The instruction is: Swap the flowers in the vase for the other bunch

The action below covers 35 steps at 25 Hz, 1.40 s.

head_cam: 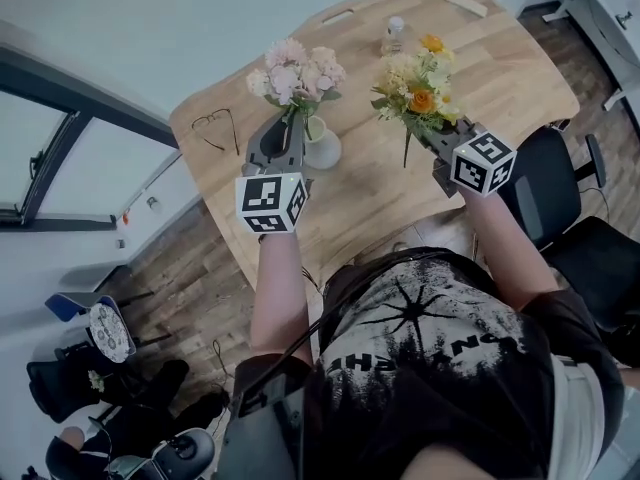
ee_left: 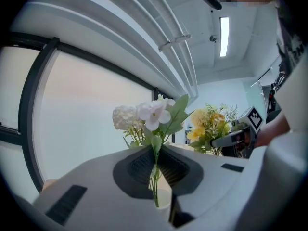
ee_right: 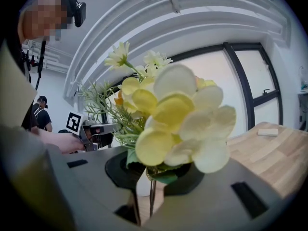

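A pink and white bouquet (head_cam: 295, 73) has its stems clamped in my left gripper (head_cam: 290, 126), which is shut on them just above the white vase (head_cam: 325, 151). In the left gripper view the green stems run down between the pads (ee_left: 144, 165), and their ends reach the vase's mouth (ee_left: 164, 201). My right gripper (head_cam: 432, 140) is shut on the stems of a yellow and orange bouquet (head_cam: 420, 83), held in the air right of the vase. Those yellow blooms (ee_right: 178, 119) fill the right gripper view and hide much of the jaws.
The vase stands on a wooden table (head_cam: 370, 203). A pair of glasses (head_cam: 215, 128) lies at its left, with a small bottle (head_cam: 394, 36) and a wooden block (head_cam: 467, 3) at the far side. A black chair (head_cam: 560, 193) stands to the right.
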### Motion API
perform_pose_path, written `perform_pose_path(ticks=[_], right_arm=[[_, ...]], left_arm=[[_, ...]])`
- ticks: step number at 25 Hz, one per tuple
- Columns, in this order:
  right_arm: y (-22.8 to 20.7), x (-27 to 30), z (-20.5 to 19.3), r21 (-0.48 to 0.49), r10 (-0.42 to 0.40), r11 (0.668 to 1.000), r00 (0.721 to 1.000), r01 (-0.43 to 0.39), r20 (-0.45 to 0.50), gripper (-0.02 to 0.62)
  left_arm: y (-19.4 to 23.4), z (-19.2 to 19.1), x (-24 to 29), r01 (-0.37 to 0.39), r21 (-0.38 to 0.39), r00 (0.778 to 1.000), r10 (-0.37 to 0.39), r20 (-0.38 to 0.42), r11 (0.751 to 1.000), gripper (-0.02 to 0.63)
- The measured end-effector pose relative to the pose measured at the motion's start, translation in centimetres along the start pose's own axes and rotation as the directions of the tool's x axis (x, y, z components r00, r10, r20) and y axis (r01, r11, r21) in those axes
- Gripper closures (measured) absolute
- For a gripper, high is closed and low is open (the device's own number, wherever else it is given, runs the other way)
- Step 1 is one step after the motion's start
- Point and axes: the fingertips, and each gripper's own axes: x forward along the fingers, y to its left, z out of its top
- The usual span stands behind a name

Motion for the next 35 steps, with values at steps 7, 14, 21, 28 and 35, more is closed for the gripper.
perform_pose_path(ticks=[7,14,21,28,35], right_arm=[[1.7,0.4,1.1,-0.026,0.066,0.998,0.997,-0.065,0.027,0.508],[3.0,0.7,1.7,-0.025,0.121,0.993,0.991,-0.120,0.049,0.508],[4.4,0.7,2.2,-0.049,0.158,0.987,0.986,-0.155,0.049,0.508],[4.3,0.4,2.1,-0.046,0.184,0.982,0.982,-0.181,0.051,0.508],[5.4,1.1,2.4,-0.048,0.213,0.976,0.976,-0.210,0.050,0.508]], left_arm=[[-0.2,3.3,-0.7,-0.047,0.043,0.998,0.045,0.033,0.998,0.577],[-0.1,6.6,-1.8,-0.083,0.066,0.994,0.078,0.072,0.994,0.577],[0.5,9.9,-3.6,-0.129,0.084,0.986,0.118,0.119,0.988,0.577],[0.4,9.8,-4.8,-0.168,0.091,0.981,0.157,0.116,0.982,0.577],[1.8,7.6,-7.0,-0.215,0.079,0.975,0.210,0.074,0.973,0.577]])
